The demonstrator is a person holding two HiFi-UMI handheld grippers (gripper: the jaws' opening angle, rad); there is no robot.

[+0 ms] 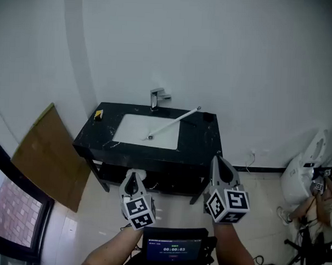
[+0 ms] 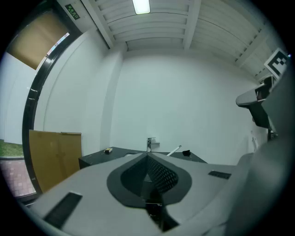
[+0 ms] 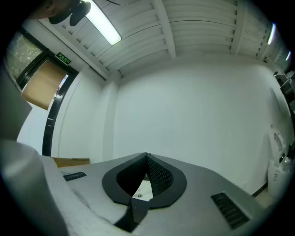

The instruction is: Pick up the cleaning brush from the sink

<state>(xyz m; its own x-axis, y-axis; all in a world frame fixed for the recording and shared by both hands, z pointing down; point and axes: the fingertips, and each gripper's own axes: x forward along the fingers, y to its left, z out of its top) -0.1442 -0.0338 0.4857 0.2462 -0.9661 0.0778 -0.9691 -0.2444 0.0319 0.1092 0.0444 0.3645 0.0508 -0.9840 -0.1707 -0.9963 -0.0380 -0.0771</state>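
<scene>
Against the far white wall stands a black counter (image 1: 201,143) with a white sink (image 1: 134,128) set into its top and a chrome faucet (image 1: 155,97) behind the basin. The cleaning brush (image 1: 174,123) lies slanted across it, its head down in the basin near the front rim and its long white handle running up over the right rear edge onto the counter. A small yellow item (image 1: 98,115) sits at the counter's left rear corner and a small black item (image 1: 209,117) at the right rear. A sheet of cardboard (image 1: 50,151) leans on the wall to the left, and a white bag (image 1: 301,173) rests on the floor to the right. The person stands well back from the counter with both tools held out in front. The left gripper (image 1: 134,174) has its jaws pressed together with nothing between them, pointing level toward the sink. The right gripper (image 1: 217,159) is likewise closed and empty, tipped slightly upward. Both are well apart from the brush.
</scene>
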